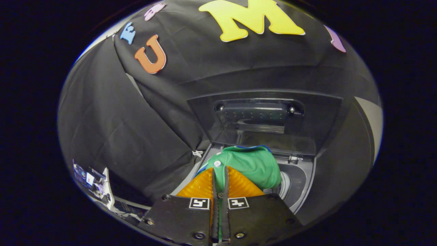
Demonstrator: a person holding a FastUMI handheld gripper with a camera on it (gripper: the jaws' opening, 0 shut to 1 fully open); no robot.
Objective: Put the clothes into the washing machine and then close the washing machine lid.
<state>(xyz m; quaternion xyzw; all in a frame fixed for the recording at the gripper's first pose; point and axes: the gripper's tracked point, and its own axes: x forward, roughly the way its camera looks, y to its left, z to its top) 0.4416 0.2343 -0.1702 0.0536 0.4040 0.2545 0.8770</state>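
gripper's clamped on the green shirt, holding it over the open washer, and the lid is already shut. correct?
Not quite: the lid is open, standing upright behind the drum opening, as the gripper view shows. The rest holds: the gripper is shut on the green shirt, with cloth pinched between the fingers, held over the open washing machine.

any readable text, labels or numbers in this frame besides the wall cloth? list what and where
No readable words or numbers.
Square coded markers, one on each side of the gripper: patterns, not text.
Small labels on the clutter beside the washing machine: too small and blurred to read.
Green garment, pinched between the gripper's fingers over the open drum: white button, no visible print.
Raised washing machine lid: no legible marking.
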